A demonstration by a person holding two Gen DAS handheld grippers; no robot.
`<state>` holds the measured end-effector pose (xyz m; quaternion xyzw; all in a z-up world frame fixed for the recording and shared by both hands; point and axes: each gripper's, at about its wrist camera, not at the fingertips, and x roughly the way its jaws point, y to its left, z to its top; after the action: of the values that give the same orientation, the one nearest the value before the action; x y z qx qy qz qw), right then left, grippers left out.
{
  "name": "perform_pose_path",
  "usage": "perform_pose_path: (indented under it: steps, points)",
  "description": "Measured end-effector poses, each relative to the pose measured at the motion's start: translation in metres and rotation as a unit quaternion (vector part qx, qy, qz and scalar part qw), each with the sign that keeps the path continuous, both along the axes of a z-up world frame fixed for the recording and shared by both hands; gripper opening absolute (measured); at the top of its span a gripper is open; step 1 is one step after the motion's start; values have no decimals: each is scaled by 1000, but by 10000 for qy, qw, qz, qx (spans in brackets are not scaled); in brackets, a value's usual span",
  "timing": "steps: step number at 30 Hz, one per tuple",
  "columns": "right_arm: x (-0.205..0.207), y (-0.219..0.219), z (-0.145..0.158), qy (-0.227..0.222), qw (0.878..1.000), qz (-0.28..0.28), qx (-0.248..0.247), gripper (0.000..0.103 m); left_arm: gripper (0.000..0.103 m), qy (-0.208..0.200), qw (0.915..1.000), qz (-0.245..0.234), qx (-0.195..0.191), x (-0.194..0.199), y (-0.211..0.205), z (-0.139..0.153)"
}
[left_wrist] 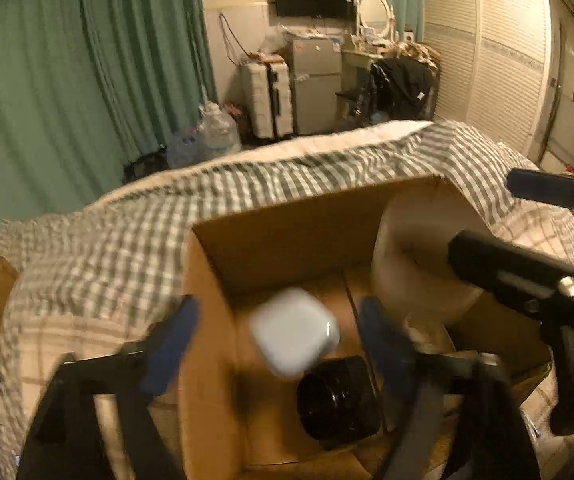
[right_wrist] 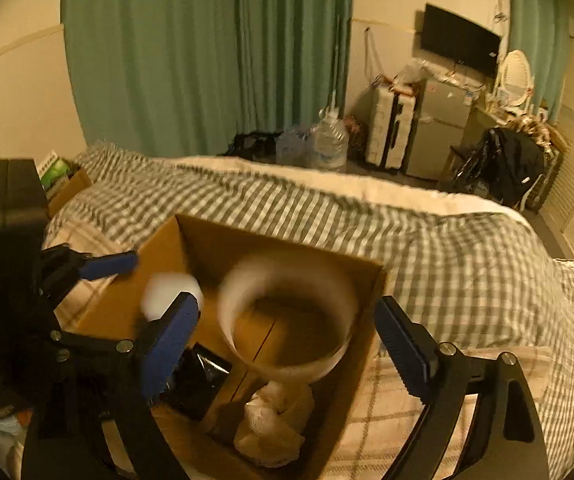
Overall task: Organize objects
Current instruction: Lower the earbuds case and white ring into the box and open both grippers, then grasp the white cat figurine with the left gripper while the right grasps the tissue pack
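Note:
An open cardboard box (left_wrist: 283, 236) (right_wrist: 247, 236) sits on the checked bed cover. In the left wrist view my left gripper (left_wrist: 279, 340) is open above the box, and a small white rounded case (left_wrist: 293, 330), blurred, is in the air between its blue fingers, touching neither. A black round object (left_wrist: 339, 400) lies on the box floor below. In the right wrist view my right gripper (right_wrist: 287, 348) is open over the box, and a blurred white roll of tape (right_wrist: 287, 316) is between its fingers, free of both. The white case (right_wrist: 171, 292) shows at the box's left.
A crumpled plastic bag (right_wrist: 275, 420) and a black packet (right_wrist: 199, 380) lie in the box. The checked bed cover (right_wrist: 427, 248) spreads around it. A smaller box with green contents (right_wrist: 61, 180) stands at the bed's far left. Water bottles (right_wrist: 327, 144), a suitcase and a fridge stand beyond.

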<state>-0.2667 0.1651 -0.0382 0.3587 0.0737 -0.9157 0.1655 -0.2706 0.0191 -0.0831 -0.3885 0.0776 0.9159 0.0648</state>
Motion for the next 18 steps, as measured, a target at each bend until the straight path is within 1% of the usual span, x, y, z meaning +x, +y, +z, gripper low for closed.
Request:
perform_pose_path:
  steps: [1,3,4,6,10,12,13,16,18]
  points:
    - [5,2,6,37,10000,-10,24,91,92,99,9999,48,25,4,-1,7]
    - [14,4,18,113,9999,-59,49,91,92,118,9998,101,157,9,-5,18]
    - [18,7,25,158,9998,-96,48,91,92,121,9995,147,264,15,-8,27]
    - [32,14,43,265,9995,-176,21,91,92,189,9990,191,348,24,-13,43]
    - [71,22,84,581,9978,-297,66,91,94,594,9976,253,258,61,-17,91]
    - [93,28,110,793,9963,-324,115,91,95,747,9966,268,221,73,-18,111]
    - [100,29,117,850,9958,-329,117,91,95,843,9958,304,212,84,-19,123]
    - [127,34,146,1047,9939,-339,91,91,96,1016,9937,344,312,114,-21,153]
    - [147,36,162,1183,9924,-315,119,91,96,1081,9928,379,364,130,-22,166]
